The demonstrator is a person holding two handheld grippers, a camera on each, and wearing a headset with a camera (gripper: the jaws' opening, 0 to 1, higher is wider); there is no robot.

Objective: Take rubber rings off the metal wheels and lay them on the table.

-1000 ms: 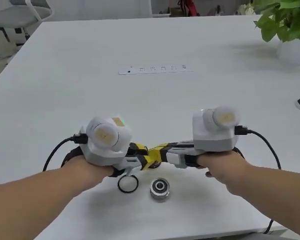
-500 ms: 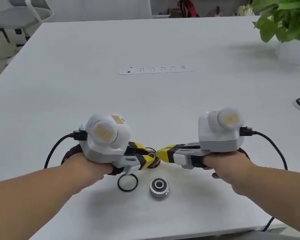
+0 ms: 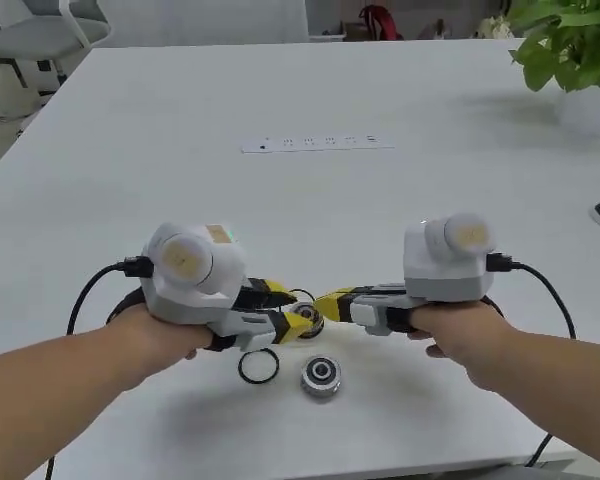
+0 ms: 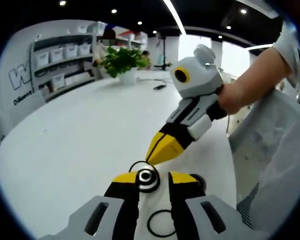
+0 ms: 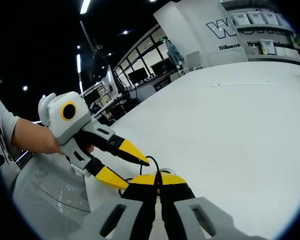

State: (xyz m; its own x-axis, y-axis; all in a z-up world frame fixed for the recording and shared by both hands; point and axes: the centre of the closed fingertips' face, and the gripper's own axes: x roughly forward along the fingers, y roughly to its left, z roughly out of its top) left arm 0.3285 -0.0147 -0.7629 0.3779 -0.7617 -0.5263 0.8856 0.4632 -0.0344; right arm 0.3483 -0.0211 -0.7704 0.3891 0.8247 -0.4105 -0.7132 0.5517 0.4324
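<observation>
The left gripper (image 4: 147, 176) is closed on a small round metal wheel (image 3: 305, 318). Its yellow jaw tips press on two sides of the wheel and hold it a little above the white table (image 3: 180, 200). The right gripper (image 5: 158, 179) is closed narrow, tip against tip, on the thin black rubber ring (image 4: 133, 165) of this wheel. The ring stands out from the wheel as a small loop on the side toward the right gripper, so it seems to be partly off the rim.

Just below the held wheel, toward the person, a loose black rubber ring (image 3: 259, 382) lies flat on the table, and a bare metal wheel (image 3: 322, 375) lies beside it. Far beyond the held wheel lies a long white power strip (image 3: 317, 144), and further away to the right stands a green potted plant (image 3: 565, 45).

The ring looks stretched, so with a fast pull or a thin pinch it could slip from the right tips and snap back onto the wheel. The left jaws grip a smooth round part on a small area. A pull not in line with the axle could twist the wheel out, and it would then drop and roll, perhaps against the bare metal wheel. If the ring comes free suddenly, it may spring away and fall over the near table edge.
</observation>
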